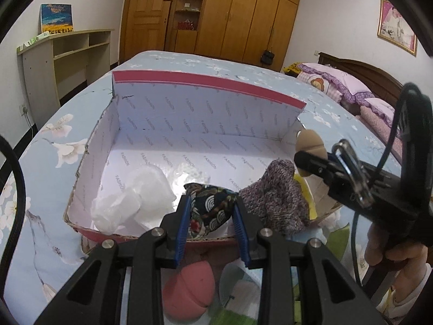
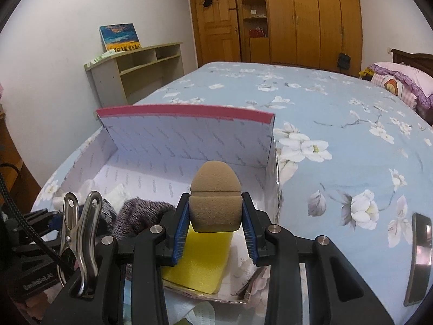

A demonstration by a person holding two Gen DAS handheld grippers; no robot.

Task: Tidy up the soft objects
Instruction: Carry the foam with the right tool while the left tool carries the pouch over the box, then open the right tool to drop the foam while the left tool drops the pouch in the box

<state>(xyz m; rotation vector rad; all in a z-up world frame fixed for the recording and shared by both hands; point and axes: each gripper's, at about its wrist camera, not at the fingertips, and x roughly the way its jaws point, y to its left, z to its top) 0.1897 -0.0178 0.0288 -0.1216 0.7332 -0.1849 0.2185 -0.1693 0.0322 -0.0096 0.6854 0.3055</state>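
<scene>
Both grippers loaded: left gripper (image 1: 211, 211) clamped on patterned pouch (image 1: 209, 207), right gripper (image 2: 215, 216) on tan sponge (image 2: 215, 197). Box (image 1: 205, 86) directly below and ahead of both; sponge upright over right end, above yellow sponge (image 2: 200, 260).

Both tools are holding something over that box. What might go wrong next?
1. The left tool grips the dark patterned fabric pouch low at the near wall of the pink-edged cardboard box; released here, it may catch the rim.
2. The right tool pinches the tan egg-shaped sponge near its base, so it might squirt out.
3. The two tools sit close together and could bump.
</scene>
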